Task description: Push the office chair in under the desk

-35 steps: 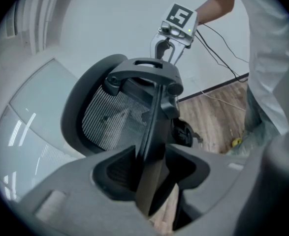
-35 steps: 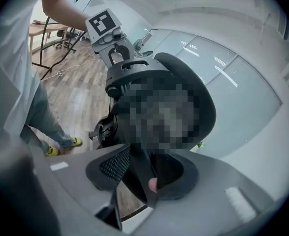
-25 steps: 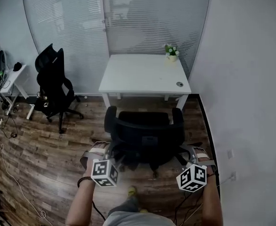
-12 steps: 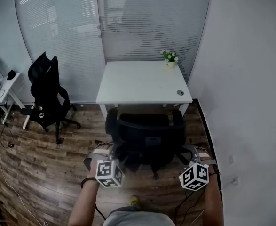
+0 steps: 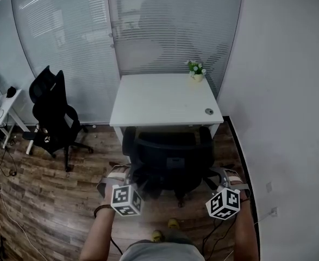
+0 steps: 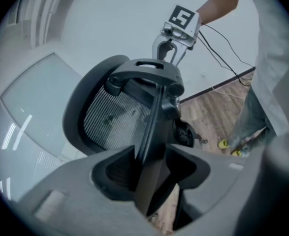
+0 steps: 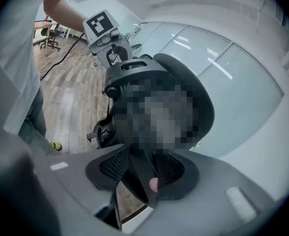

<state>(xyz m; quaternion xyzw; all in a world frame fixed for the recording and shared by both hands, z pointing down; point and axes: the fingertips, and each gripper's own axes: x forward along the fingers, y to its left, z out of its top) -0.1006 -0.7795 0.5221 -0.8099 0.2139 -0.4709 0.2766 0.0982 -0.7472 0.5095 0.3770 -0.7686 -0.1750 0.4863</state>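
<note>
1. Currently mid-push: the office chair (image 5: 170, 159) stood on the wood floor (image 5: 50, 189) facing the white worktop (image 5: 164, 99), backrest toward the person, armrest fronts right at the worktop's front edge. Seat looked not yet under it.
2. Left tool (image 5: 131, 181) sat on the backrest's left side. Its own view showed the jaws wide apart, with the dark backrest rim running between them and a gap either side, so no clamp was evident.
3. Right tool (image 5: 216, 179) mirrored that on the right side: jaws apart, rim between them, bearing on it rather than squeezing, as far as could be judged.
4. Next move, as a judgement: keep both tools level and push evenly so the castors roll straight. The armrests may need to clear the worktop's underside, and the right-hand leg sat near the wall.
5. Versus a second earlier: the strip of floor between chair and worktop had closed. The worktop sat lower in the head view and the second chair (image 5: 53, 110) had slid left, which fits the person having walked forward. Both tools kept their places on the backrest.
</note>
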